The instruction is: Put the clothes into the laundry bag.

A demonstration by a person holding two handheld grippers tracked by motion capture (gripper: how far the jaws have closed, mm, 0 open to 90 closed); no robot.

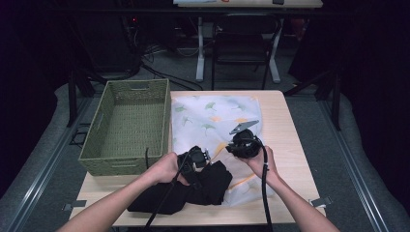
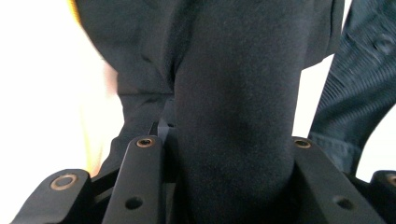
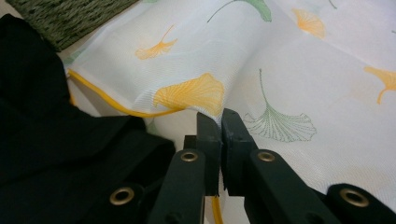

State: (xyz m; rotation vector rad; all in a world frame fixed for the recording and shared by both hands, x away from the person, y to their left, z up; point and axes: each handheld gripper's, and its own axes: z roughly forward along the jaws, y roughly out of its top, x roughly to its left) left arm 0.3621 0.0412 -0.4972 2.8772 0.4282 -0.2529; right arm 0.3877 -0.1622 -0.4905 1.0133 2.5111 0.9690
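— Looking down on the wooden table [image 1: 285, 145], we see the left gripper [image 1: 194, 159] at the black garment [image 1: 193, 191], which lies bunched at the near edge, partly over the leaf-print mesh bag [image 1: 212, 116]; what do the jaws hold?

— In the left gripper view we find a thick roll of that black garment [image 2: 233, 107] pinched between the jaws; the cloth bulges out past them.

— And the right gripper [image 1: 244, 144]?

— We see its jaws pressed together on the bag's yellow-trimmed edge [image 3: 140, 112], nipping the thin mesh [image 3: 289, 60] just beside the dark cloth [image 3: 56, 144].

— Anything else?

— We note the woven green basket [image 1: 126, 126] standing at the table's left, touching the bag's edge.
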